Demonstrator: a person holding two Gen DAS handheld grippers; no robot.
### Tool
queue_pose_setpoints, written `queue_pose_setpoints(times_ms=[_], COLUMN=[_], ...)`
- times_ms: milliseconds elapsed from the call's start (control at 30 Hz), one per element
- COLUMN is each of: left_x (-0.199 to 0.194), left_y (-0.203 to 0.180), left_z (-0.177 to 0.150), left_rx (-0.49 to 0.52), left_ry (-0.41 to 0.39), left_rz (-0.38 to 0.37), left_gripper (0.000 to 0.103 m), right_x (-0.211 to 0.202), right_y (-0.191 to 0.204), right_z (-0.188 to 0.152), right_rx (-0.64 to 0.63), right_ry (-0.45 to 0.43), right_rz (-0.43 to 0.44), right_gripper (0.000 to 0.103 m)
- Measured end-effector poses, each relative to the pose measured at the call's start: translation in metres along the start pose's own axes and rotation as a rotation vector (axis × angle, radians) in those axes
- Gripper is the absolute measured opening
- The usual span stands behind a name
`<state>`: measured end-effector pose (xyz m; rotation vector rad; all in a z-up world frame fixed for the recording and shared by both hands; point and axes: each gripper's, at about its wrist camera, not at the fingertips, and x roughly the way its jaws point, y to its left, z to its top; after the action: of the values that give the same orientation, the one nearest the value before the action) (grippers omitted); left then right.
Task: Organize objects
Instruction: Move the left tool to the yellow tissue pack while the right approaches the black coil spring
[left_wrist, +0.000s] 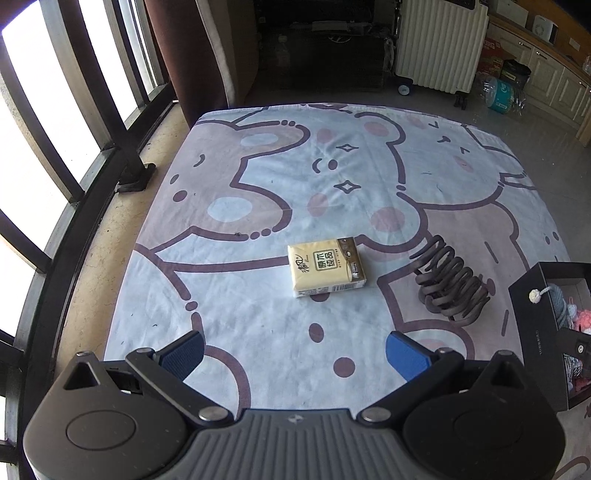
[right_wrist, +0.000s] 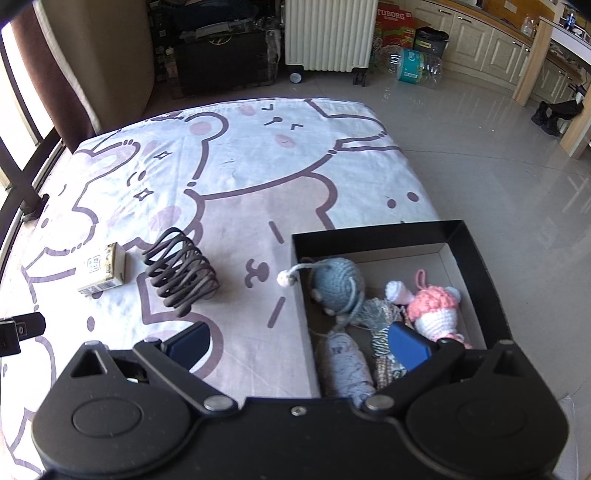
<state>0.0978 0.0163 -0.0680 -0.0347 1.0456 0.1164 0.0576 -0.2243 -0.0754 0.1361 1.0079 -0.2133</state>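
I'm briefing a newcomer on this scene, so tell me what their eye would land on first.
The cartoon bear sheet fills both views. On it lie a yellow tissue pack near the middle and a dark coiled wire holder just to its right. At the sheet's right edge sits an open black box holding a blue crocheted mouse, a pink crocheted toy and yarn, with the open right tongs straddling its near left wall.
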Motion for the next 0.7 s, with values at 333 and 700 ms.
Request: queue_pose_setpoints(times_ms=[333, 700], left_x=[-0.002, -0.005], left_y=[0.012, 0.013], left_z=[-0.001, 0.0], left_rx=[-0.022, -0.033], left_ry=[-0.011, -0.025], left_rz=[0.002, -0.013], left_gripper=[0.103, 0.103], right_x=[0.002, 0.003], right_y=[0.017, 0.024], right_z=[0.0, -0.001], right_rx=[-0.022, -0.048], right_ry=[0.003, 0.003], right_rz=[0.025, 0.019], right_gripper=[0.103, 0.103])
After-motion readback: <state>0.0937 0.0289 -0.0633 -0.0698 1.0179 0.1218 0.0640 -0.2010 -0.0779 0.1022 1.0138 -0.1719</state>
